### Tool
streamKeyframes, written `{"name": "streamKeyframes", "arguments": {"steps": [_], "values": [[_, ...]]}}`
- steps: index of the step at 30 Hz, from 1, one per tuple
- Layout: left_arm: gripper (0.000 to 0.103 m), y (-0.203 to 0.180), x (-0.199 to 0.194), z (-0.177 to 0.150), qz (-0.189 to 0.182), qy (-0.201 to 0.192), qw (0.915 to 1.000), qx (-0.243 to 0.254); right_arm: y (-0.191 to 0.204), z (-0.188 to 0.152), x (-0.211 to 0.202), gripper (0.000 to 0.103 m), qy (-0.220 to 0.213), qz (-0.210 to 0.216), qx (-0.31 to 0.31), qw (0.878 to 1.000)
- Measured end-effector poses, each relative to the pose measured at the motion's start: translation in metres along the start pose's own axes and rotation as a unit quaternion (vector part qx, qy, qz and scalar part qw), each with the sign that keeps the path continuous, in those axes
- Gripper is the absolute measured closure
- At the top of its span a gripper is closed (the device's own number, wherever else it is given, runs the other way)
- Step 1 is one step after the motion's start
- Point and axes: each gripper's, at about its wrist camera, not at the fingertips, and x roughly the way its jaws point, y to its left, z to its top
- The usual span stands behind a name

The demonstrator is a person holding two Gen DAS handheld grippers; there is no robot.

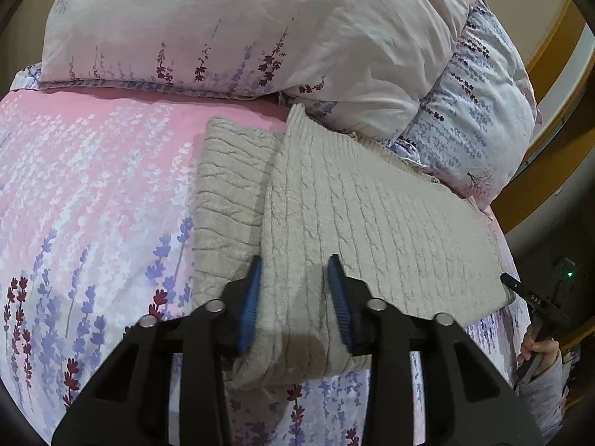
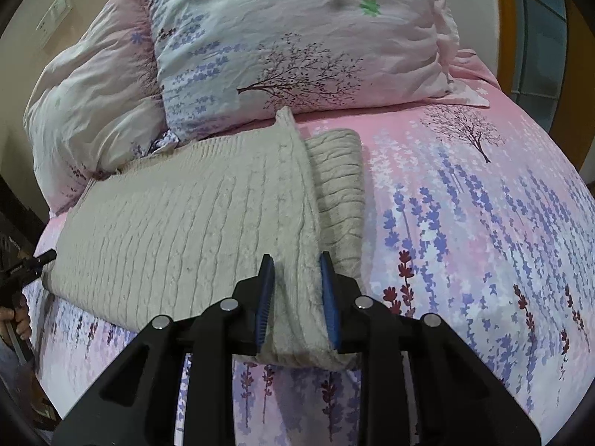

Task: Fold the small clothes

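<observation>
Your left gripper (image 1: 293, 297) has its blue ribbed jaws part open, clenched on a bunched corner of the sweater (image 1: 372, 215) at the near edge of the bed (image 1: 93, 186). Your right gripper (image 2: 297, 293) has its jaws narrower, pinching another thick fold of the same sweater (image 2: 186, 223) at the near edge.

One sweater shows: beige cable knit with raised vertical ribs, lying folded as a broad flat panel, with a narrower layer sticking out beside the fold line. It spreads from the near edge back to touch the pillows.

Two pillows lean at the head of the bed: a pale one (image 2: 297, 37) with a tree print and a small green flower, wrinkled and puffy, and another (image 2: 93, 104) beside it. One sheet covers the bed, pink with lavender sprigs and white blossoms, smooth and taut.
</observation>
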Motion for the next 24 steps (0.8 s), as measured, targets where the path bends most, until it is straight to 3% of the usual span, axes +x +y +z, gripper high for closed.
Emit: {"name": "streamKeyframes", "arguments": {"steps": [3, 6, 13, 24], "values": [[0.089, 0.001, 0.000, -0.002, -0.004, 0.000, 1.0000, -0.001, -0.004, -0.001, -0.004, 0.093, -0.008, 0.007, 0.011, 1.000], [0.093, 0.001, -0.001, -0.003, -0.008, -0.004, 1.0000, 0.000, -0.009, 0.001, -0.012, 0.094, -0.022, 0.031, 0.038, 0.999], [0.094, 0.006, -0.021, -0.003, -0.028, -0.021, 0.9994, 0.002, -0.006, 0.003, -0.035, 0.094, -0.044, 0.046, 0.045, 0.997], [0.094, 0.011, -0.017, -0.009, -0.022, 0.003, 0.9995, 0.021, -0.018, -0.025, -0.031, 0.094, -0.013, 0.033, 0.086, 0.996]]}}
